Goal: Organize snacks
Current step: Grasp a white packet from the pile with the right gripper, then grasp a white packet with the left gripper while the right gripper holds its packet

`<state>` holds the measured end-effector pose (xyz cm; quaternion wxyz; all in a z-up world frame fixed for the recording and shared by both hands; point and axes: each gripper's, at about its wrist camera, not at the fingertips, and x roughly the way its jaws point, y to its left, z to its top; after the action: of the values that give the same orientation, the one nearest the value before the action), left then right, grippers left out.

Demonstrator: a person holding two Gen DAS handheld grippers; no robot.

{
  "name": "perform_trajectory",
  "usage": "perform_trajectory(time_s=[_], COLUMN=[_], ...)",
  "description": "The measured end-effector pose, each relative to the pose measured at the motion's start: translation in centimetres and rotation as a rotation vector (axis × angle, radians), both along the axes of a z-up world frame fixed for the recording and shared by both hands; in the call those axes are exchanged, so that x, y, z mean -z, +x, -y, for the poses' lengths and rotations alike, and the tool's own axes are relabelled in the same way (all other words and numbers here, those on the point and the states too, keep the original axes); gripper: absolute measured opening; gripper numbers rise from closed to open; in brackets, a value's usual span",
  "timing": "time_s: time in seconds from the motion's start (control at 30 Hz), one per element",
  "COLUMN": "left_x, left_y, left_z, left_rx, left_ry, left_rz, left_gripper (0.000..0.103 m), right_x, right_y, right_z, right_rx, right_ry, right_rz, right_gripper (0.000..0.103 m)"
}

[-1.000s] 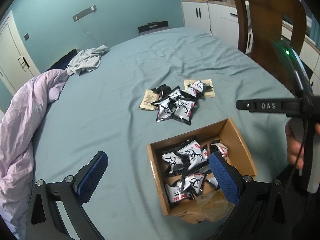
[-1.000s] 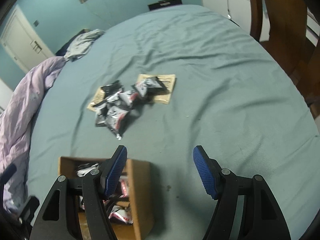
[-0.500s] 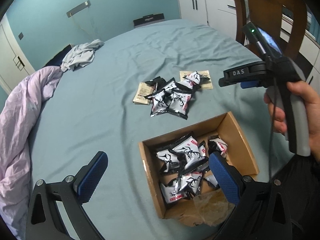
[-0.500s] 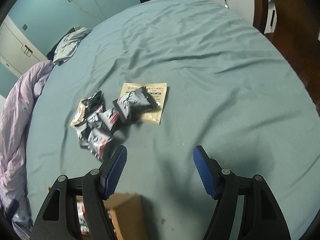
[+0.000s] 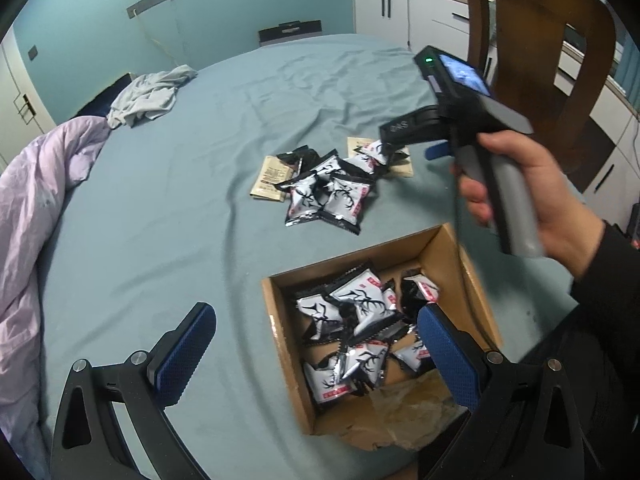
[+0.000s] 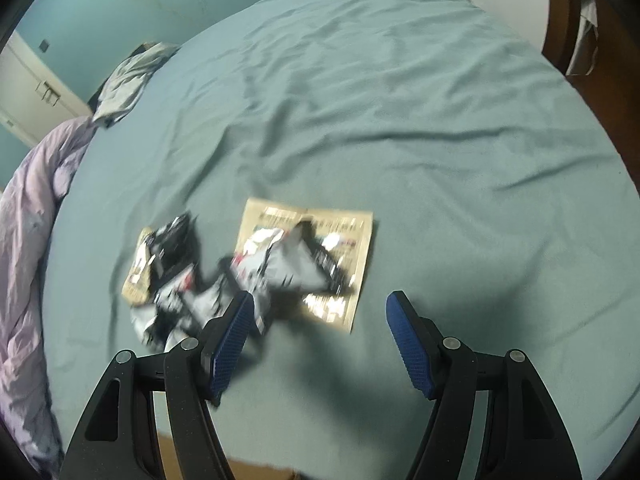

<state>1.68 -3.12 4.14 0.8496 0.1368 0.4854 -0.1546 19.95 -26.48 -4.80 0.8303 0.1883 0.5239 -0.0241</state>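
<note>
Snack packets (image 5: 326, 186), black and white with a red strip, lay in a loose heap on the teal sheet of the bed (image 5: 168, 216), some of them overlapping two flat tan sachets (image 5: 269, 179). In the right wrist view the same heap (image 6: 224, 280) was blurred, sitting just ahead of the right tongs (image 6: 320, 344), with the larger tan sachet (image 6: 344, 240) under a few of the packets. More packets filled a cardboard box (image 5: 438, 248) nearer the camera, its front flap torn and crumpled.

Left tongs (image 5: 316, 354) stood wide apart and held nothing; the right blue pad (image 5: 446, 356) hung over the box, the left pad over bare sheet beside it. Right tongs also stood wide apart with nothing between them, low over the sheet near the heap's edge. A right hand (image 5: 516, 184) gripped the handle of that tool, seen from the left wrist view above the far corner of the box.

A lilac duvet (image 5: 28, 216) was bunched along the left side of the bed, a grey garment (image 5: 148, 94) lay near the far edge, and a wooden chair (image 5: 536, 36) stood to the right
</note>
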Motion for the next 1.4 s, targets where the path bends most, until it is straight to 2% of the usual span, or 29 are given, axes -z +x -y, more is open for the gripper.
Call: perform_trajectory(time_s=[0.13, 0.23, 0.4, 0.47, 0.53, 0.63, 0.77, 0.87, 1.0, 1.1, 1.17, 1.27, 1.4], left_x=[-0.1, 0.2, 0.6, 0.7, 0.8, 0.8, 0.8, 0.7, 0.6, 1.0, 1.6, 3.2, 6.0], left_y=[-0.1, 0.4, 0.7, 0.7, 0.8, 1.2, 1.7, 2.0, 3.5, 5.7, 7.3, 9.9, 12.9], left_z=[0.1, 0.2, 0.2, 0.4, 0.7, 1.2, 1.3, 1.1, 2.2, 3.3, 4.3, 6.4, 10.0], left_rx=[-0.004, -0.013, -0.021, -0.025, -0.036, -0.032, -0.036, -0.057, -0.021, -0.028, -0.032, -0.040, 0.002], left_ry=[0.046, 0.053, 0.058, 0.092, 0.143, 0.185, 0.186, 0.167, 0.078, 0.010, -0.004, 0.063, 0.171], left_rz=[0.059, 0.052, 0.051, 0.100, 0.171, 0.231, 0.254, 0.222, 0.079, -0.019, -0.061, -0.079, -0.123], left_gripper=[0.103, 0.103, 0.103, 0.103, 0.103, 0.103, 0.103, 0.103, 0.103, 0.103, 0.103, 0.103, 0.103], right_x=[1.0, 1.7, 2.8, 2.8, 2.8, 2.8, 2.1, 0.6, -2.1, -4.6, -5.6, -6.1, -6.4], right_y=[1.7, 2.9, 4.2, 4.2, 4.0, 3.5, 1.7, -0.3, -4.1, -7.1, -8.9, -11.4, -15.9], right_z=[-0.1, -0.4, -1.7, -2.2, -2.3, -1.5, 0.6, 1.8, 2.5, 3.0, 3.3, 3.9, 4.1], right_rx=[0.016, 0.012, -0.021, -0.021, -0.008, 0.011, 0.080, 0.108, 0.112, 0.086, 0.081, 0.097, 0.122], right_ry=[0.032, 0.032, -0.055, -0.116, -0.152, -0.104, -0.068, -0.020, 0.049, 0.036, 0.005, 0.008, 0.040], right_rz=[-0.001, -0.004, -0.018, -0.007, -0.003, 0.010, 0.040, 0.059, 0.103, 0.155, 0.187, 0.209, 0.228], right_gripper=[0.068, 0.068, 0.067, 0.048, 0.039, 0.034, 0.030, 0.030, 0.030, 0.030, 0.030, 0.030, 0.030])
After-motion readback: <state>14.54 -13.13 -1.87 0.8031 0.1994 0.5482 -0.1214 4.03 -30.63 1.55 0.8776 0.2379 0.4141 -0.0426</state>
